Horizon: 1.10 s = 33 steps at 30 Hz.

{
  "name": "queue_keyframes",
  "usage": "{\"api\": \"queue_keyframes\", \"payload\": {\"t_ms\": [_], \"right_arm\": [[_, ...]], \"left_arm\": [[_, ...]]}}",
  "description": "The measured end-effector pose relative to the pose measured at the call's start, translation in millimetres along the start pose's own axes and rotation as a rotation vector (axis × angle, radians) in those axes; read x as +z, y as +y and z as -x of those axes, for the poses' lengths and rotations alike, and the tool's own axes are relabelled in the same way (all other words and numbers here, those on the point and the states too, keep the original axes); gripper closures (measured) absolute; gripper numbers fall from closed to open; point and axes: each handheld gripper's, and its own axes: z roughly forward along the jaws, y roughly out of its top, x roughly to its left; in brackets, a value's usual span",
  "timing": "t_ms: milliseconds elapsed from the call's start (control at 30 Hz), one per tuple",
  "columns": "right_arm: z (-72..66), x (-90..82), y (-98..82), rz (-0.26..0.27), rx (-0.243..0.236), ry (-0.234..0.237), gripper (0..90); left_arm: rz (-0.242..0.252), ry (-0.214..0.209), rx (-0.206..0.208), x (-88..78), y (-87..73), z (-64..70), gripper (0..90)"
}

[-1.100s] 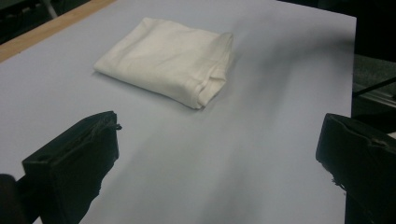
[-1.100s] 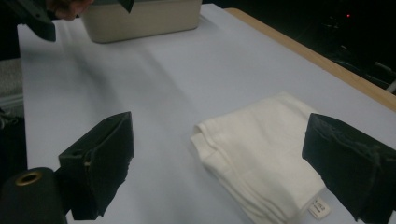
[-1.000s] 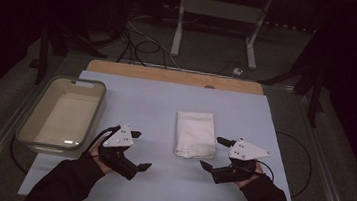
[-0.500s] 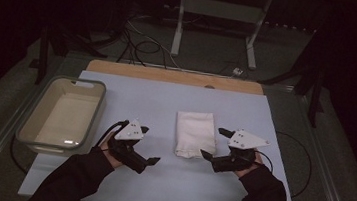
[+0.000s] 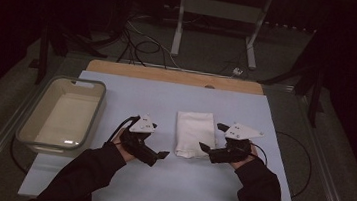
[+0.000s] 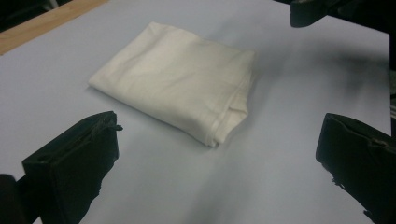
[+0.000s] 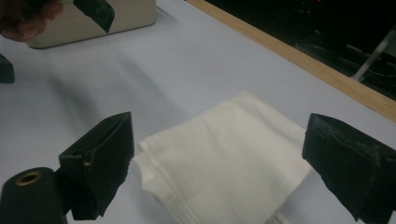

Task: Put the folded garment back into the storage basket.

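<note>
Item: folded white cloth (image 5: 193, 133) — flat on desk (image 5: 265, 114) centre, long axis running away from me. My left gripper (image 5: 158, 154) off its near-left corner, my right gripper (image 5: 210, 139) beside its near-right edge — right nearer. Both jaws spread wide, holding nothing.

High view overhead, facing forward; gripper views low, close, sharing folded cloth (image 5: 194, 133).
</note>
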Motion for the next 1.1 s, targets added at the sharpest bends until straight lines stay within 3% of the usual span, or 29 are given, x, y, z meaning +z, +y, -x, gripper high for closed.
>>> {"api": "queue_keyframes", "payload": {"t_ms": [300, 667, 900, 1100], "right_arm": [[10.6, 10.7, -12.0, -0.031, 0.038, -0.013, 9.2], [22.9, 23.8, -29.8, -0.072, 0.08, -0.02, 9.2], [29.9, 31.6, -38.3, -0.088, 0.124, -0.018, 9.2], [34.3, 36.8, -43.9, -0.112, 0.14, -0.022, 9.2]], "left_arm": [[-0.02, -0.022, -0.027, 17.6, -2.3, -6.8, 0.0], [-0.032, -0.019, -0.062, 35.6, -6.3, -16.7, 0.0], [-0.03, -0.045, -0.084, 49.4, -7.5, -16.7, 0.0], [-0.051, -0.066, -0.068, 62.8, -10.2, -14.2, 0.0]]}}
